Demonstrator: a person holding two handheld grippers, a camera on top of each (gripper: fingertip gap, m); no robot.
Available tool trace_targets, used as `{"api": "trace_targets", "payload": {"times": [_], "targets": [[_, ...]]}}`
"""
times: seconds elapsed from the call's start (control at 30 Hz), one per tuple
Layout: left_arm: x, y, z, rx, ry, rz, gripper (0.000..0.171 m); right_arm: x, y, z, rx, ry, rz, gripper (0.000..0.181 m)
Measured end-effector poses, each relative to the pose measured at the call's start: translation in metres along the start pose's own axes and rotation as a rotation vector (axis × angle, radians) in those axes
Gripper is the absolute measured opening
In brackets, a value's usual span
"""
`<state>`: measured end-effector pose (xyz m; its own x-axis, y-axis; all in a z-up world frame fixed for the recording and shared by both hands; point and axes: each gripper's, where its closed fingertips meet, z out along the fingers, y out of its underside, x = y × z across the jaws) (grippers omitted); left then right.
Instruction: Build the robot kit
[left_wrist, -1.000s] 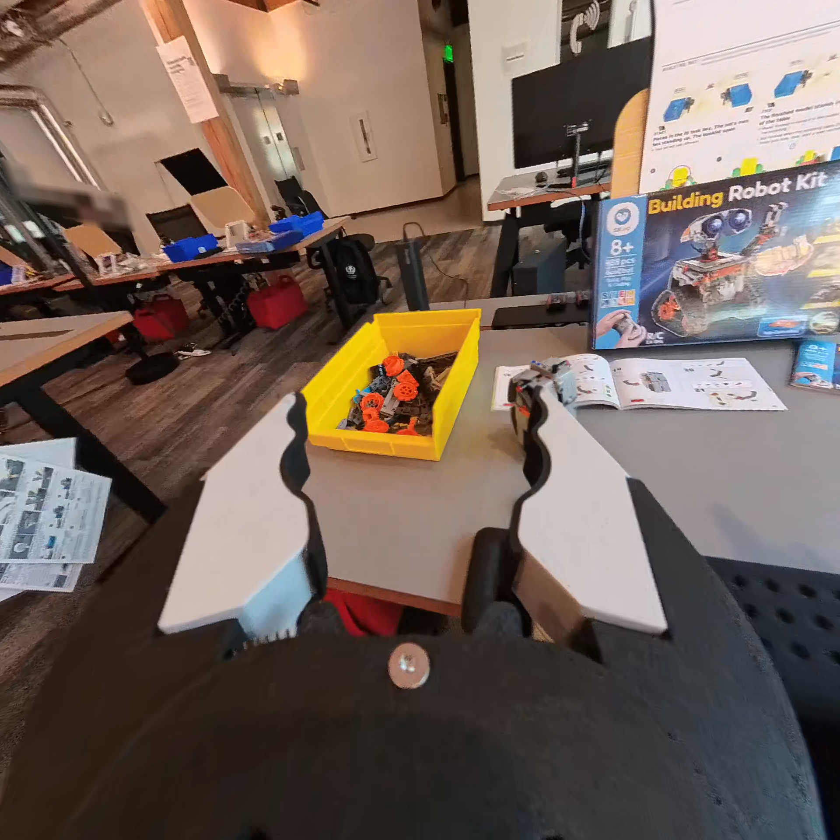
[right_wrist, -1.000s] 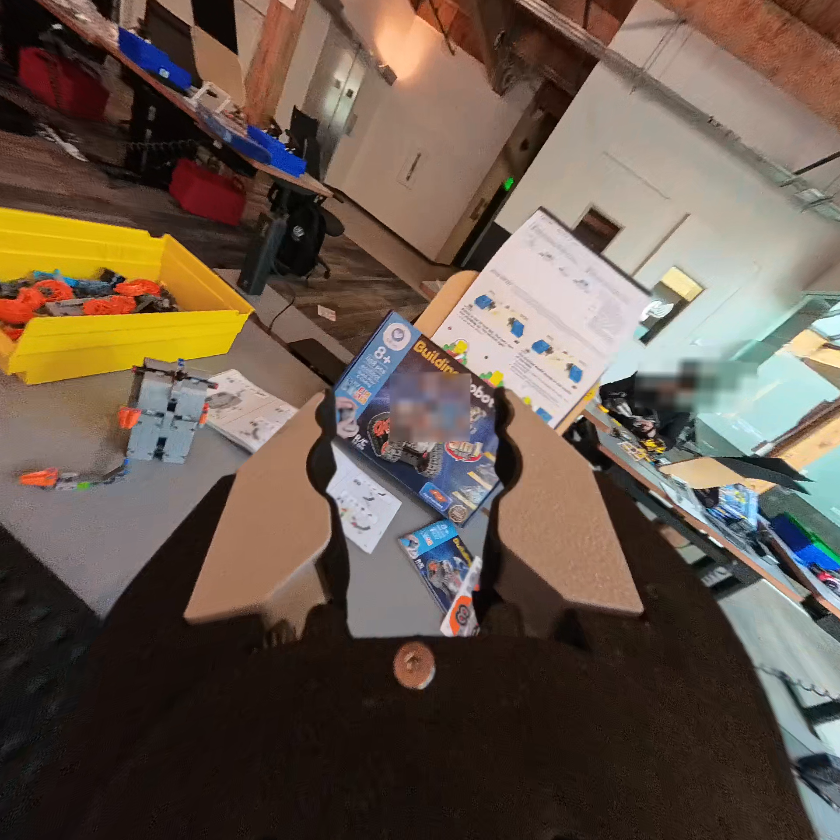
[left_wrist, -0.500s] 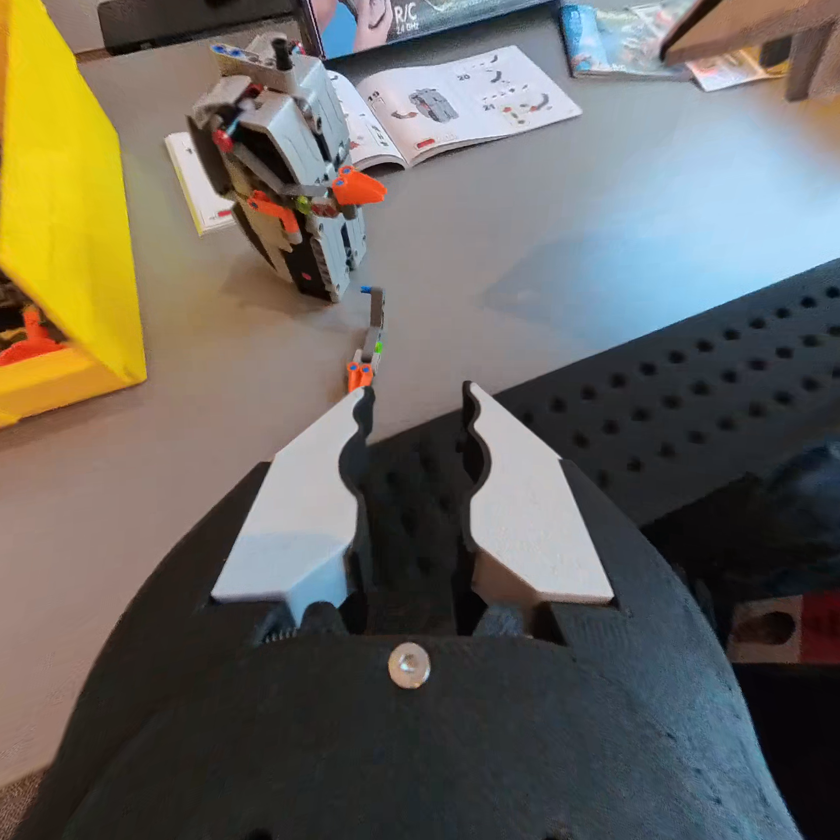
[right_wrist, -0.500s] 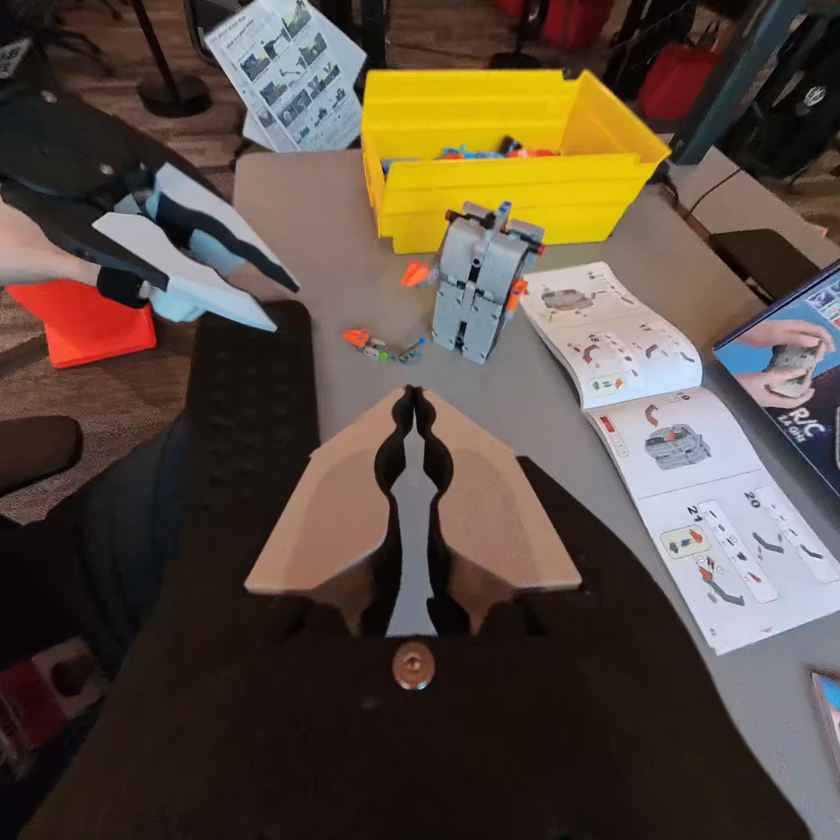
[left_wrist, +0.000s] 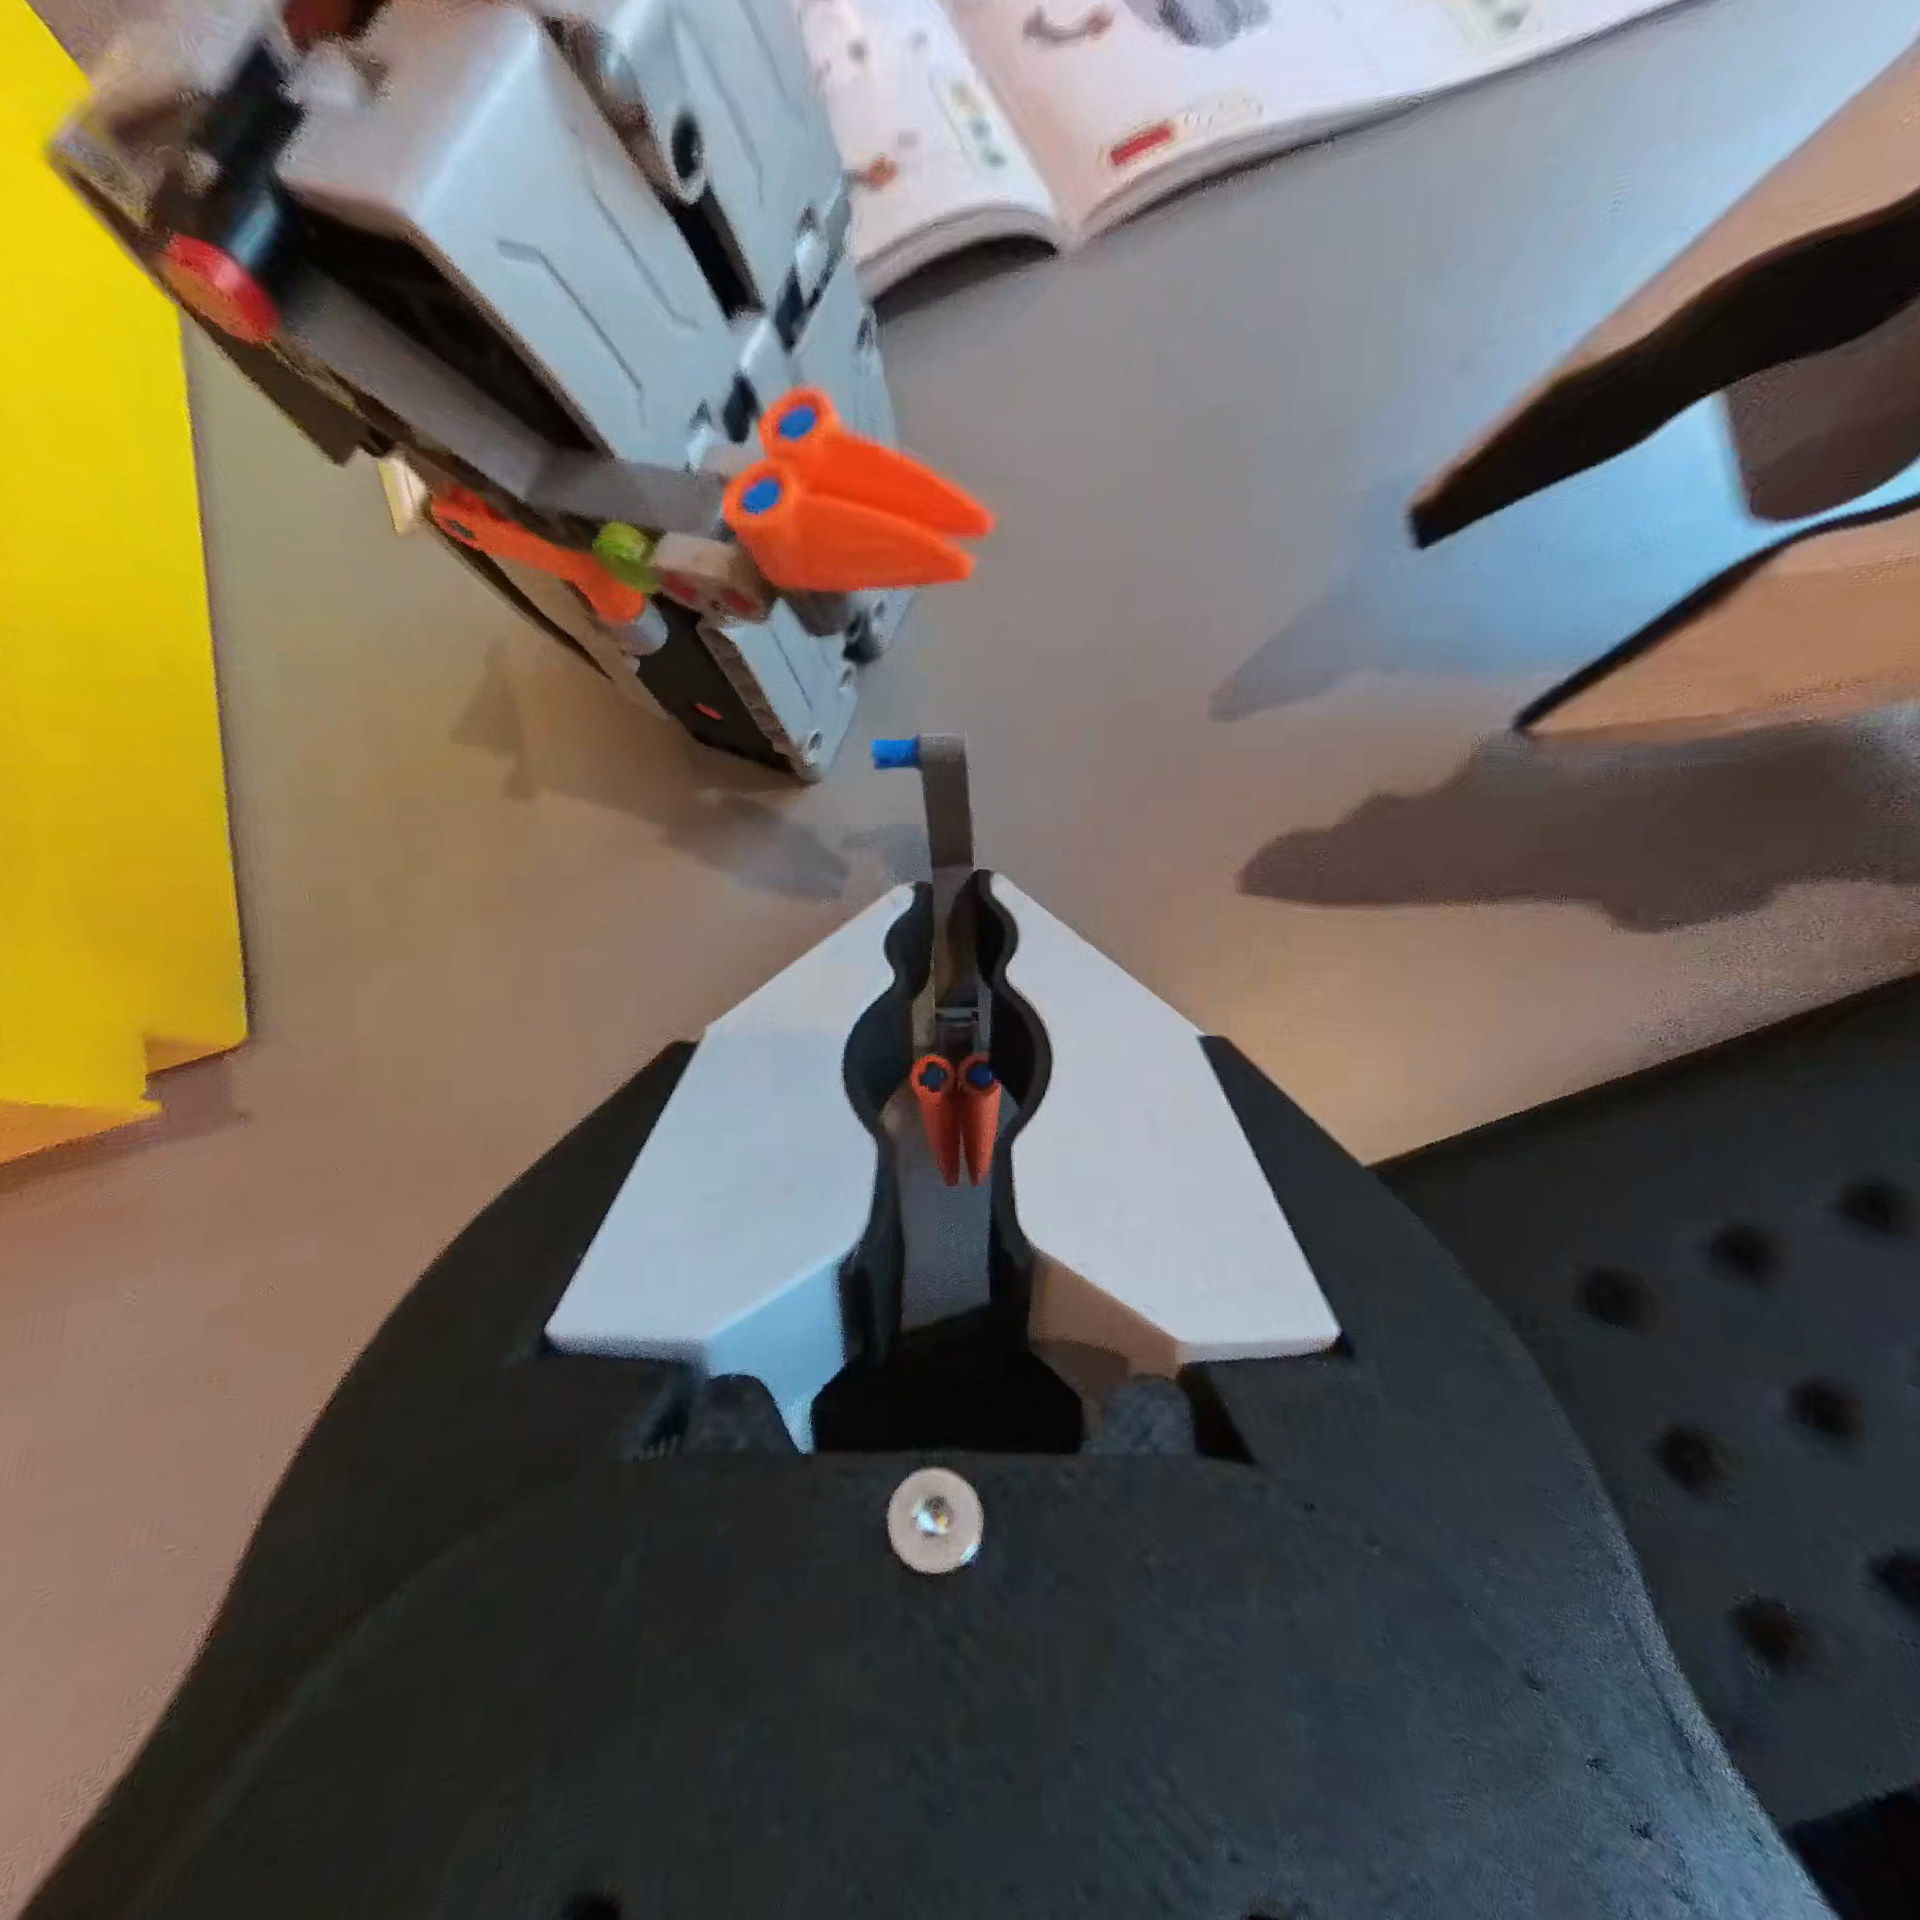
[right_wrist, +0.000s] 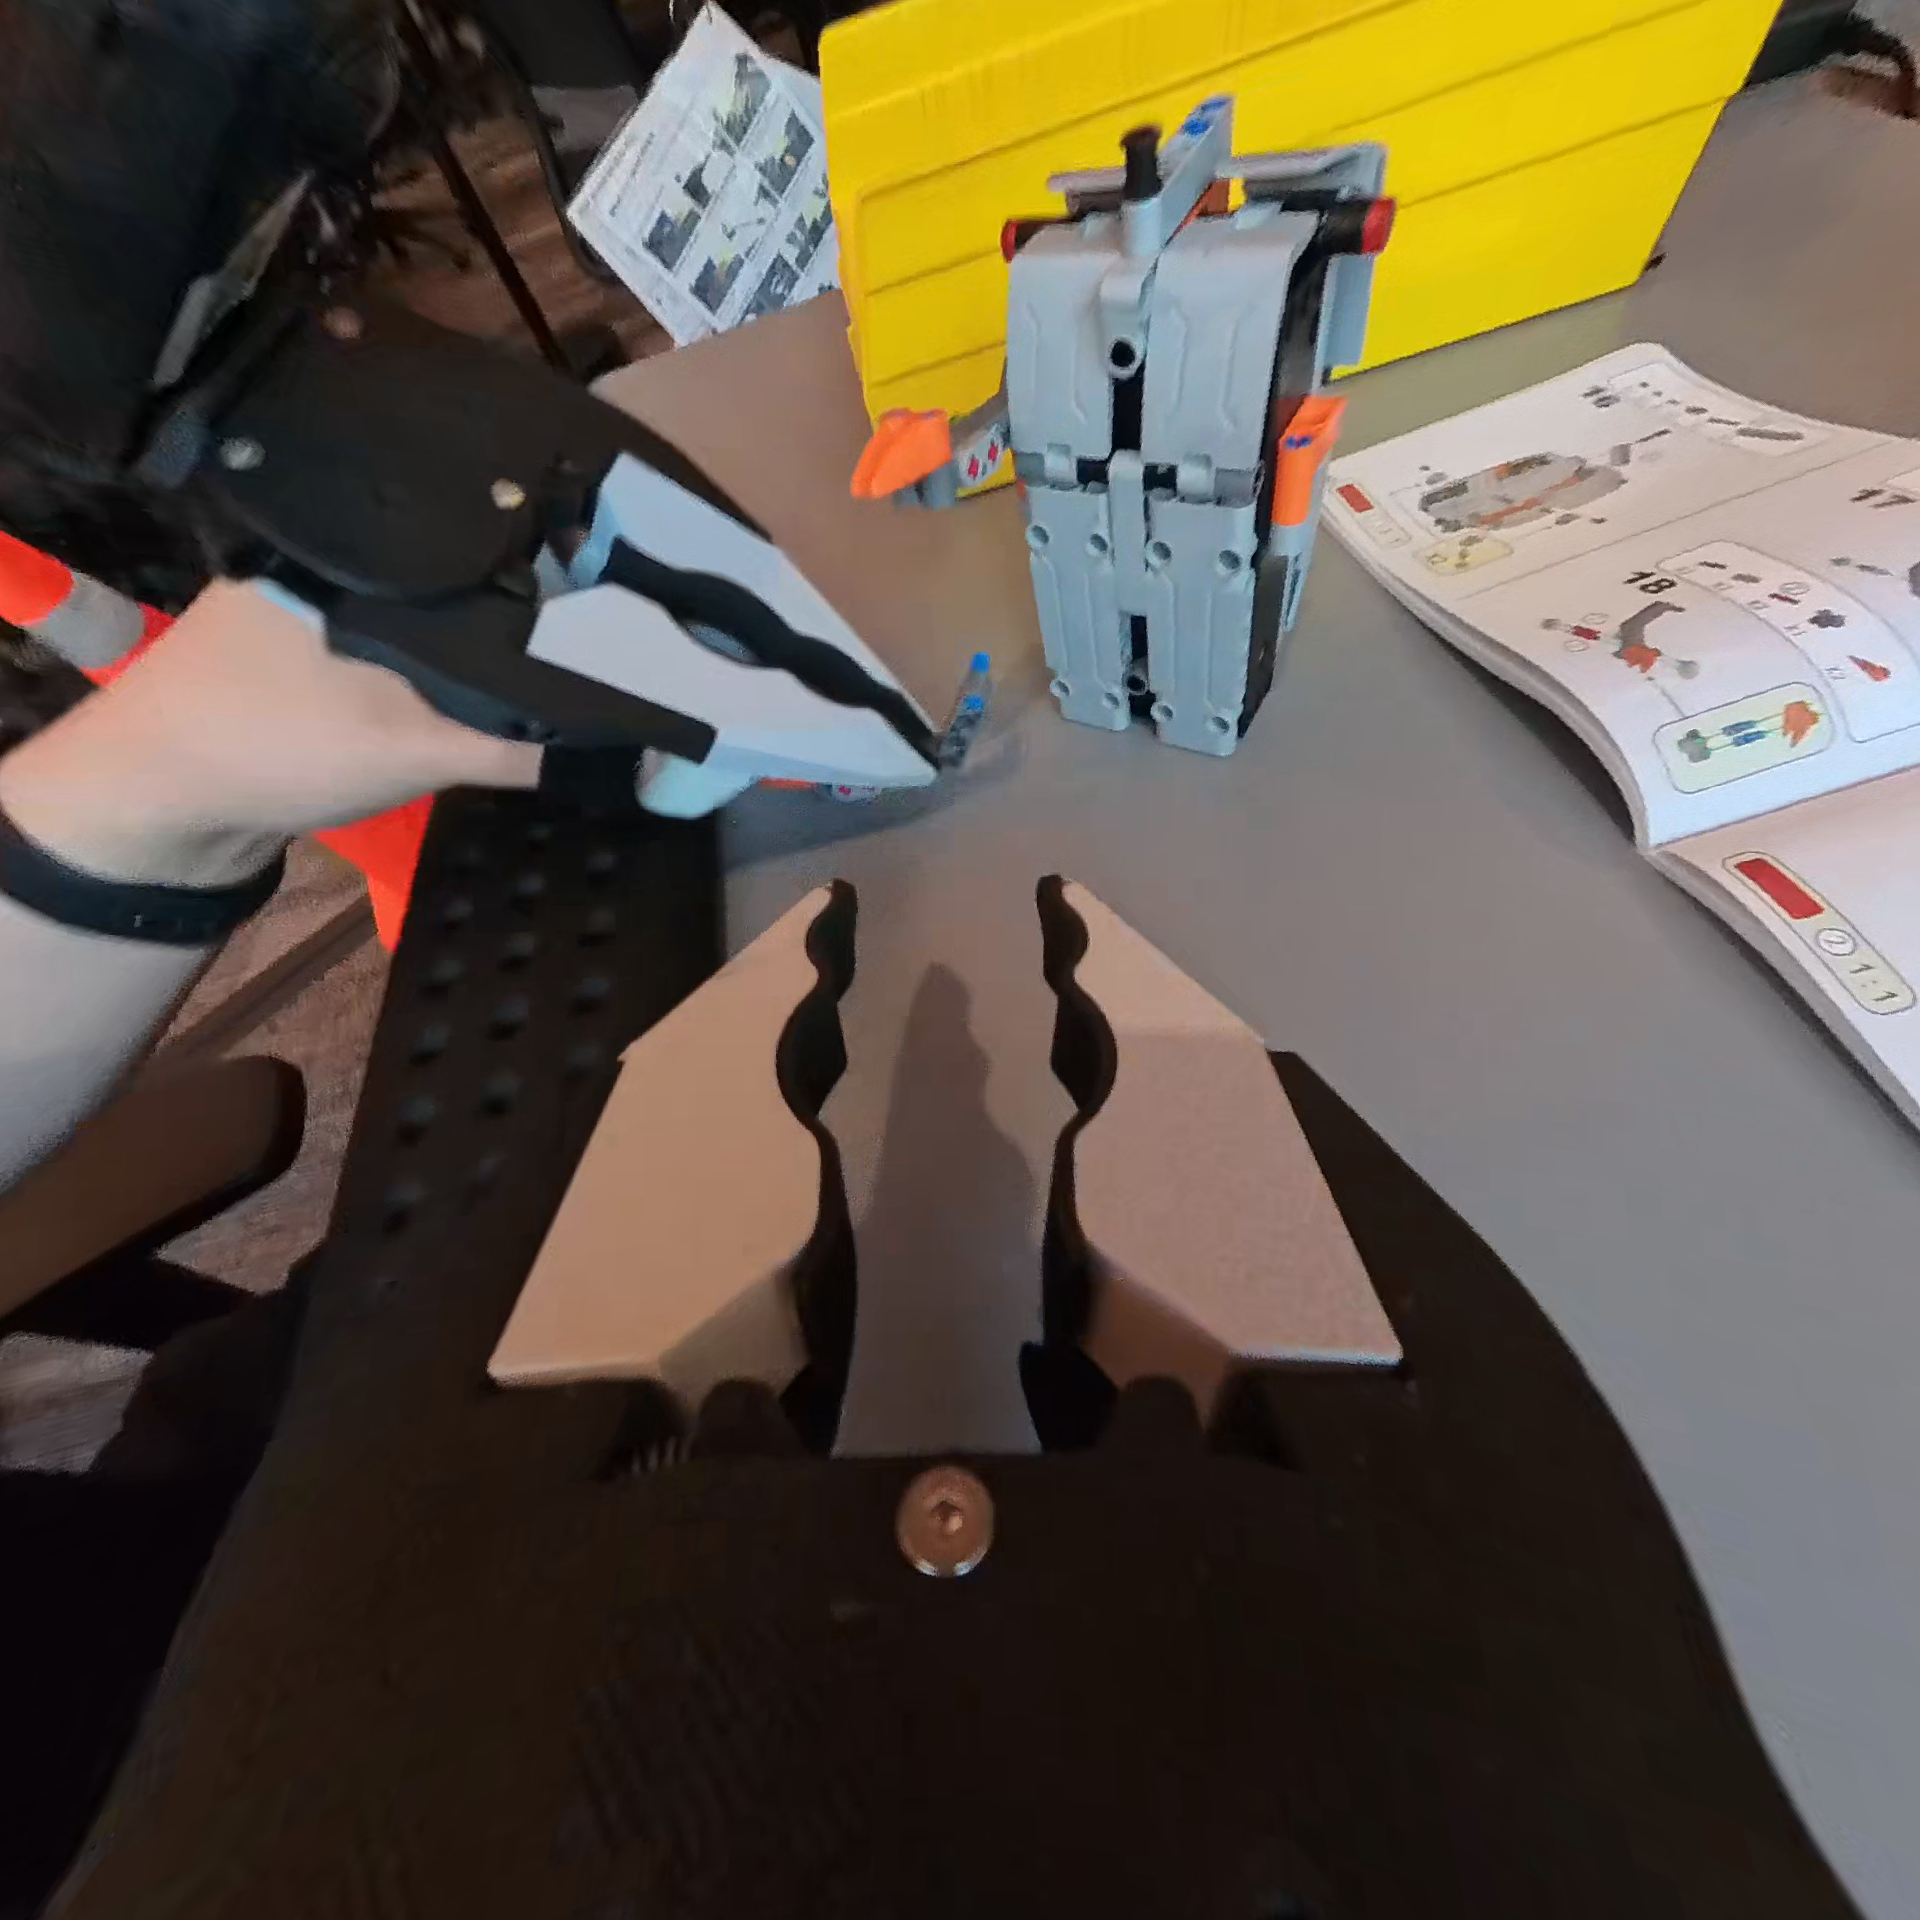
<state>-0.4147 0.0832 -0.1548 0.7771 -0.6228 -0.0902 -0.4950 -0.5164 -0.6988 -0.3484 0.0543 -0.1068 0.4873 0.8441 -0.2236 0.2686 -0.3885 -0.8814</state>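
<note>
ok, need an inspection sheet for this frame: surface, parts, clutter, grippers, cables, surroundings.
Surface: grey table; black perforated mat at its near edge.
Parts: small arm piece with orange claws; grey block model upright; yellow bin behind it.
Clutter: open instruction booklet.
Grippers: left gripper shut on the arm piece; right gripper open, empty, over the table.
Cables: nothing seen.
Surroundings: printed sheet beyond the table.

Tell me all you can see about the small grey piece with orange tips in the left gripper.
The small arm piece is a thin grey plastic beam with a blue pin at its far end and two orange pointed tips at its near end. The left gripper is shut on its middle. It lies low over the grey table, just before the grey model.
</note>
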Motion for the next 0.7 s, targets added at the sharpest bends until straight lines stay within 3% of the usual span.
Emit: {"api": "trace_targets", "payload": {"times": [0.17,0.27,0.3,0.37,0.43,0.5,0.53,0.63,0.7], "targets": [[0.042,-0.045,-0.039,0.270,-0.085,-0.028,0.006,-0.017,-0.048,-0.016,0.264,-0.059,0.165,0.042],[0.060,-0.063,-0.048,0.340,-0.128,0.013,0.005,-0.015,-0.053,-0.020,0.292,-0.004,0.127,0.039],[0.065,-0.069,-0.050,0.362,-0.123,0.011,0.005,-0.014,-0.052,-0.020,0.282,0.012,0.112,0.035],[0.072,-0.077,-0.052,0.396,-0.103,-0.004,0.005,-0.016,-0.054,-0.025,0.293,0.012,0.090,0.008],[0.080,-0.085,-0.054,0.444,-0.076,-0.010,0.006,-0.011,-0.056,-0.035,0.299,0.042,0.069,0.006],[0.089,-0.096,-0.065,0.518,-0.030,0.002,0.054,-0.004,-0.061,-0.050,0.294,0.064,0.033,0.006],[0.084,-0.100,-0.077,0.541,-0.042,0.003,0.069,0.004,-0.064,-0.063,0.307,0.095,0.009,0.006],[0.041,-0.120,-0.123,0.573,-0.032,0.044,0.067,0.030,-0.067,-0.105,0.350,0.156,-0.057,0.006],[0.001,-0.136,-0.124,0.488,0.026,0.055,0.082,0.048,-0.057,-0.124,0.341,0.188,-0.084,0.006]]}}
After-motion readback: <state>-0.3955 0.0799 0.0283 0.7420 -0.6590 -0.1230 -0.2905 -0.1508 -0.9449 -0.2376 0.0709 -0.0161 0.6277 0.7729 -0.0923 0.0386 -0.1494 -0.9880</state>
